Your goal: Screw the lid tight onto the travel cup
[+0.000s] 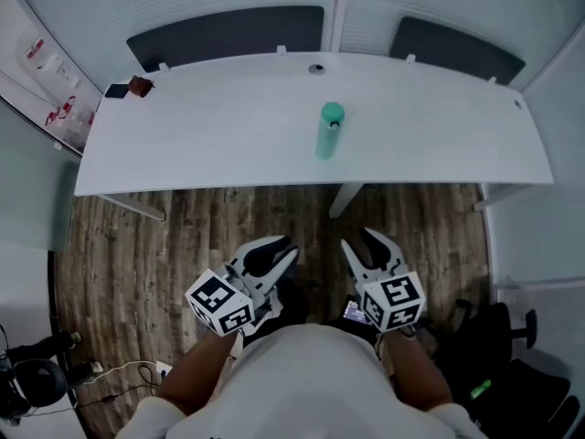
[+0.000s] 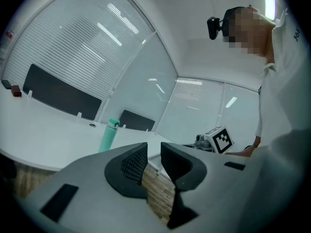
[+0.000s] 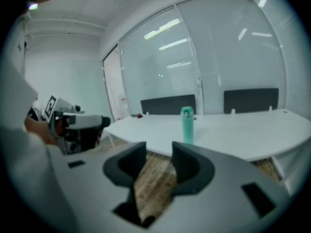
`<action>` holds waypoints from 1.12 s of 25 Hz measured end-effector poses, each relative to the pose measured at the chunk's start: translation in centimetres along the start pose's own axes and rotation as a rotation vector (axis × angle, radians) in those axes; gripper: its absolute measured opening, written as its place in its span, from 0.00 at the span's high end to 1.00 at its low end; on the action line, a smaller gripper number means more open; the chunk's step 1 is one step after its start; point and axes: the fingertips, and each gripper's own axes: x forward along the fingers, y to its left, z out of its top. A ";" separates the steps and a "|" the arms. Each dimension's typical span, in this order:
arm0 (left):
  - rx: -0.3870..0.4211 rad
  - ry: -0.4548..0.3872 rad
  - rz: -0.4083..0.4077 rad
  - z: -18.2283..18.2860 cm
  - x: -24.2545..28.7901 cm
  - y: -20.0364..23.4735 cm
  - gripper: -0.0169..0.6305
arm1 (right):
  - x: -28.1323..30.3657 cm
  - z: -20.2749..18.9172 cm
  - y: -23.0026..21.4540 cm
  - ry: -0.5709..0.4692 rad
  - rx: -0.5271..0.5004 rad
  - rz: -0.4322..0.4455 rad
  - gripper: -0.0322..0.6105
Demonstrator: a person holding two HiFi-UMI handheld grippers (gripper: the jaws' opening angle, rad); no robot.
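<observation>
The left claw (image 2: 153, 153) is holding its jaws slightly apart with nothing between them, and wooden floor (image 2: 158, 194) is showing through the gap. Beyond it, the mint-green travel cup (image 2: 108, 138) is standing upright on the white surface (image 2: 48, 130), its lid (image 2: 113, 124) sitting on top. Dark panels (image 2: 58, 93) are lining the surface's far edge, before glass walls (image 2: 73, 47) with blinds. At right, a marker cube (image 2: 221, 139) is showing beside a person's white sleeve (image 2: 286, 130).
</observation>
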 end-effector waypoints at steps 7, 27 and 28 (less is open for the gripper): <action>-0.005 0.021 -0.032 0.8 -0.1 3.4 0.83 | 2.8 0.9 0.3 0.006 0.015 -0.043 0.70; -0.026 0.014 0.027 1.4 6.1 5.3 0.83 | 5.9 2.9 -5.1 0.042 -0.031 0.036 0.70; -0.029 0.016 0.030 1.5 6.7 5.3 0.83 | 6.0 2.9 -5.7 0.047 -0.030 0.041 0.70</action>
